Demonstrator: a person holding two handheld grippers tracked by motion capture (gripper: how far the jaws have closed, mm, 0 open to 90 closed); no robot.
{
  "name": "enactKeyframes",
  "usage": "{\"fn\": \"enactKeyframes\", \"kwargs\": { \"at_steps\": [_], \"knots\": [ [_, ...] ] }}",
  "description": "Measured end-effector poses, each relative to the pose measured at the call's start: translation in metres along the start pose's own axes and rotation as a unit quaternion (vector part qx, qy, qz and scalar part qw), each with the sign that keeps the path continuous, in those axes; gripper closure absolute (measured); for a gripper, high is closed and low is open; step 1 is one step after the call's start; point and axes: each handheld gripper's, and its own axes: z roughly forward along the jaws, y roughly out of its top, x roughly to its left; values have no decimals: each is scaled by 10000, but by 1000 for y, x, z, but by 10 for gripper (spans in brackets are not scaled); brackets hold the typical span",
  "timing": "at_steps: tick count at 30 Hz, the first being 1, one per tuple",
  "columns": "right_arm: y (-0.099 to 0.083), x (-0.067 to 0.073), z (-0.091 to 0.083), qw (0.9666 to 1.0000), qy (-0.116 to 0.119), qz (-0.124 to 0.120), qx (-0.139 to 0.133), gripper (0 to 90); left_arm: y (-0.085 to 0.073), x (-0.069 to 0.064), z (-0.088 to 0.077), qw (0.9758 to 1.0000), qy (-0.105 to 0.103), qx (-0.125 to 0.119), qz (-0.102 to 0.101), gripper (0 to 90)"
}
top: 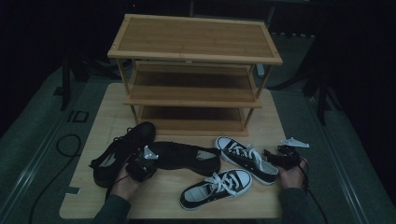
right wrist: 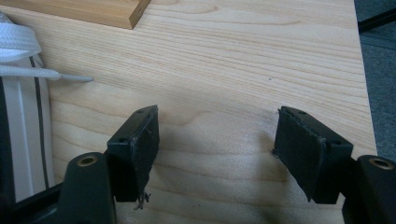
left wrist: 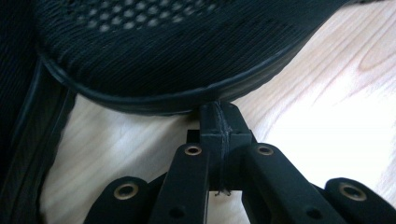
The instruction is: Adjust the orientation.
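Black mesh shoe (left wrist: 177, 51), ribbed rounded rim, left jaws clenched beside it, right jaws released.

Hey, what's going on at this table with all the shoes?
A person works at a wooden table with a gripper in each hand. The left gripper is shut, its tips against the edge of a black mesh shoe; whether it pinches the rim is unclear. The right gripper is open over bare table beside a black-and-white sneaker. The three-tier shoe rack stands empty behind.
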Motion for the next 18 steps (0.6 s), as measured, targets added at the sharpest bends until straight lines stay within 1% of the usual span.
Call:
{"fn": "enactKeyframes", "kwargs": {
  "at_steps": [2,5,6,8,10,11,14,16,18],
  "knots": [
    [0,0,0,10000,0,-2,2,305,6,-2,3,9999,85,43,84,896],
    [0,0,0,10000,0,-1,0,305,15,-3,10,9997,123,77,173,896],
    [0,0,0,10000,-1,-5,1,305,21,-3,14,9997,129,94,181,896],
    [0,0,0,10000,0,-5,1,305,24,-2,16,9996,154,99,205,896],
    [0,0,0,10000,-1,-4,-2,305,31,1,20,9996,180,100,199,896],
    [0,0,0,10000,-1,-4,-2,305,31,1,20,9996,180,100,199,896],
    [0,0,0,10000,0,-3,-2,305,38,4,22,9996,216,99,159,897],
    [0,0,0,10000,-1,-3,-2,305,42,5,22,9997,204,64,100,898],
    [0,0,0,10000,-1,-3,-1,305,44,6,22,9996,186,148,122,899]
  ]
}}
